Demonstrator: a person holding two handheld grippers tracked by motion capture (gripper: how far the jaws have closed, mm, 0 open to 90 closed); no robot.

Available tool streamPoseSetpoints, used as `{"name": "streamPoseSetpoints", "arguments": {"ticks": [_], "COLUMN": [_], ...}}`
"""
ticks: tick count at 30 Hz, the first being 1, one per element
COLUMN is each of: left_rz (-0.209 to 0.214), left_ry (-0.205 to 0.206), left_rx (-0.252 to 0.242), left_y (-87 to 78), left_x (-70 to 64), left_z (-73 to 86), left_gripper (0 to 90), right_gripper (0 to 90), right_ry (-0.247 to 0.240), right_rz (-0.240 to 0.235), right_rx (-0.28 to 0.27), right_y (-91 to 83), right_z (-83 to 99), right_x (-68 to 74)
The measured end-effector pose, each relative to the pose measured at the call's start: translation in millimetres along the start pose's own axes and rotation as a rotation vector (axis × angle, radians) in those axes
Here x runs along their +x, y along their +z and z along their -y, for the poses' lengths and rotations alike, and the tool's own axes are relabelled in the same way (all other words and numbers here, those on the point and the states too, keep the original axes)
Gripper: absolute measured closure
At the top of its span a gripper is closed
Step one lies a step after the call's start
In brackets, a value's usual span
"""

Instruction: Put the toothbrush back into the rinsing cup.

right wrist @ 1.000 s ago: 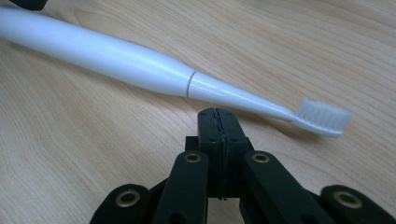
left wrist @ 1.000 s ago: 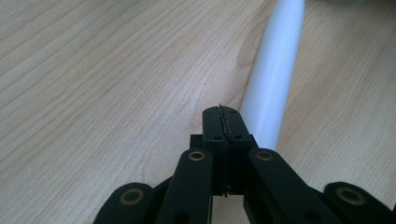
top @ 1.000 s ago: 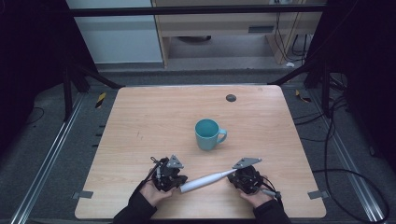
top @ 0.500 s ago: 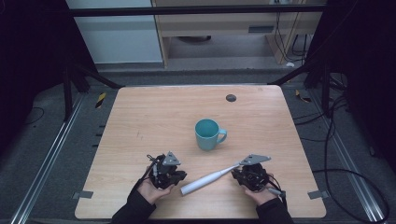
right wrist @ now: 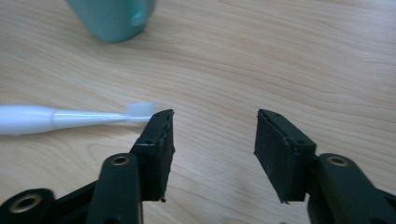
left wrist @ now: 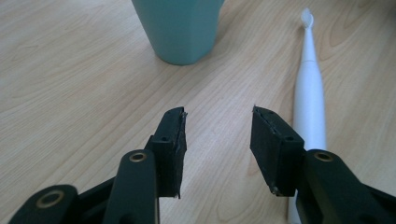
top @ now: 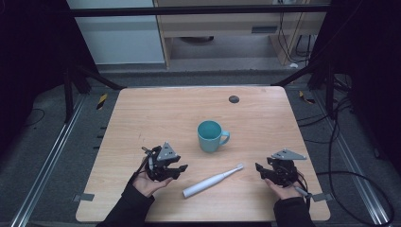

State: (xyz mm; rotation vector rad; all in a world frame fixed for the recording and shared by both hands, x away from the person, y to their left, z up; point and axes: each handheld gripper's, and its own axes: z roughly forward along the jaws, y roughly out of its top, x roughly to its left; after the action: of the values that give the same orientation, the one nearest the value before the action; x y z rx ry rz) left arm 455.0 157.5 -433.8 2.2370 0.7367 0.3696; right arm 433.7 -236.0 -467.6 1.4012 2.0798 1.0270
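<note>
A white electric toothbrush (top: 213,180) lies flat on the wooden table (top: 156,113), its brush head pointing up and right toward the teal mug (top: 211,136). My left gripper (top: 182,169) sits just left of the handle end, open and empty; in its own view the toothbrush (left wrist: 309,93) runs along the right jaw and the mug (left wrist: 180,28) stands ahead. My right gripper (top: 258,169) rests right of the brush head, open and empty; in its view the brush head (right wrist: 139,109) lies just beyond the left jaw, the mug (right wrist: 112,17) farther off.
A small dark round disc (top: 233,99) sits near the table's far edge. Metal frame rails and cables run beside the table on both sides. A grey tape strip (top: 83,197) marks the front left corner.
Both grippers have drawn apart from the toothbrush, the right one moving right and letting it go. The toothbrush now lies flat on the table between them.
</note>
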Motion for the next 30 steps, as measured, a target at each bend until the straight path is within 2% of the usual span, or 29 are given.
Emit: {"name": "streamPoseSetpoints", "arguments": {"ticks": [1, 3, 4, 5, 7, 8, 10, 12, 20, 21, 30], "left_rz": [0.005, 0.007, 0.027, 0.040, 0.052, 0.072, 0.077, 0.091, 0.125, 0.133, 0.175], "left_ry": [-0.001, -0.002, -0.015, -0.018, -0.021, -0.002, 0.009, 0.041, 0.085, 0.110, 0.157], "left_rx": [0.005, 0.004, 0.012, 0.016, 0.030, 0.029, 0.040, 0.060, 0.102, 0.117, 0.180], "left_y": [-1.2, -3.8, -4.7, -5.1, -6.1, -7.5, -8.4, -10.4, -11.0, -9.7, 0.9], "left_x": [0.1, 0.3, 0.9, 1.2, 1.3, 0.2, -0.5, -4.1, -13.8, -17.5, -28.8], "left_z": [-0.8, -2.5, -4.3, -5.4, -7.4, -10.0, -12.1, -17.8, -24.6, -25.8, -29.4], "left_gripper": [55.2, 55.5, 50.0, 45.5, 42.2, 41.0, 40.8, 39.1, 33.0, 32.4, 35.2], "right_gripper": [44.0, 42.1, 40.3, 39.5, 38.7, 37.5, 36.6, 36.1, 35.1, 35.0, 35.0], "right_ry": [0.000, 0.007, 0.024, 0.021, 0.018, 0.015, 0.020, 0.033, 0.033, 0.033, 0.029], "right_rz": [0.000, 0.031, 0.041, 0.055, 0.068, 0.088, 0.095, 0.094, 0.108, 0.114, 0.115], "right_rx": [0.000, -0.005, -0.006, -0.004, -0.001, 0.007, 0.011, 0.008, 0.009, 0.014, 0.037], "right_y": [0.0, -3.1, -5.2, -5.5, -5.5, -5.2, -5.1, -6.4, -7.0, -6.9, -5.5], "right_z": [0.0, 1.1, 1.9, 2.4, 2.8, 3.7, 3.8, 3.8, 4.2, 4.8, 5.9], "right_x": [0.0, -7.1, -11.0, -13.2, -15.1, -18.8, -20.6, -22.5, -25.8, -26.8, -29.1]}}
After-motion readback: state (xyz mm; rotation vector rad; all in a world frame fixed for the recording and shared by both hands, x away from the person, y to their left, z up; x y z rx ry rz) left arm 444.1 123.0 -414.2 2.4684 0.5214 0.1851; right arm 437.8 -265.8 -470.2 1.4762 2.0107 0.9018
